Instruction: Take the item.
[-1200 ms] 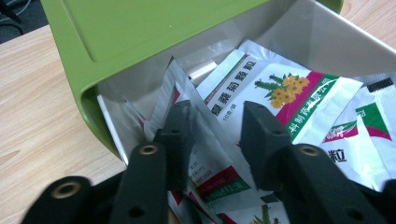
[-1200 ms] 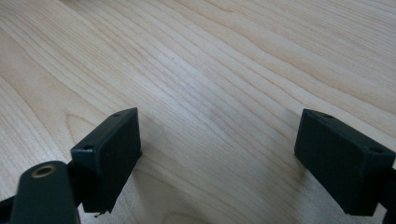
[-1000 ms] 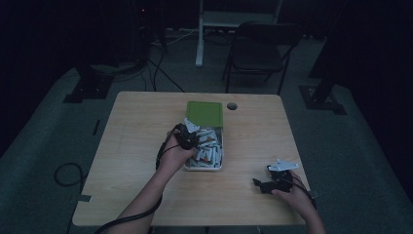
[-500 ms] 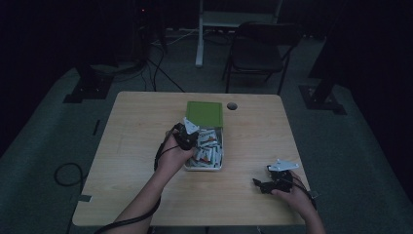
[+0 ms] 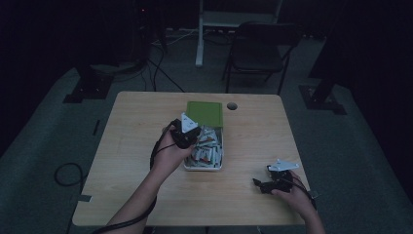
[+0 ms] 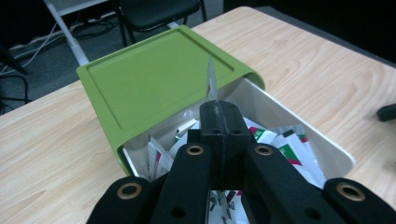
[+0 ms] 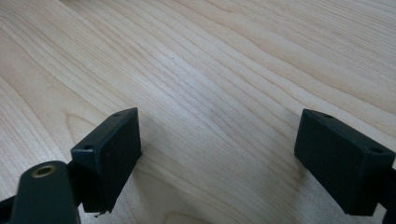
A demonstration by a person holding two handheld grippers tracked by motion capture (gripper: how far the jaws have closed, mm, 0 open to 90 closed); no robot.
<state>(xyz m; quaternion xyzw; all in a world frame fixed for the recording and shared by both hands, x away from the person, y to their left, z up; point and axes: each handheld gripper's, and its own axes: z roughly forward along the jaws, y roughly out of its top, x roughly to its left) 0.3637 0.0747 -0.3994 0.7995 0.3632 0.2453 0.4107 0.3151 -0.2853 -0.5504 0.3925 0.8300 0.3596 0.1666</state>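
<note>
Your left tool [image 6: 218, 119] is clenched on a thin packet [image 6: 211, 79], pinched by its lower edge so it stands edge-on and upright above the white tray [image 6: 299, 123] it seems to have come out of. Gripping low on the edge leaves most of the packet free, which should make it easy to lay down flat. In the high view the left tool [image 5: 187, 134] sits over the tray's ten o'clock corner, just beside the green lid [image 5: 205, 113] that covers the tray's far end at twelve o'clock. More packets [image 5: 208, 148] lie loose in the tray's open part.

Your right tool [image 7: 219, 154] is released, jaws spread wide with nothing between them, hovering close over bare wood. In the high view it [image 5: 272, 183] waits near the surface's [image 5: 131, 146] five o'clock corner, well apart from the tray, probably parked out of the way.

For room, the surface lies bare from the tray toward nine o'clock and again toward three o'clock, past the grommet hole [image 5: 232, 106]. Mind the near edge by your right hand [image 5: 294, 195] and the lid's lip just ahead of the packet.
</note>
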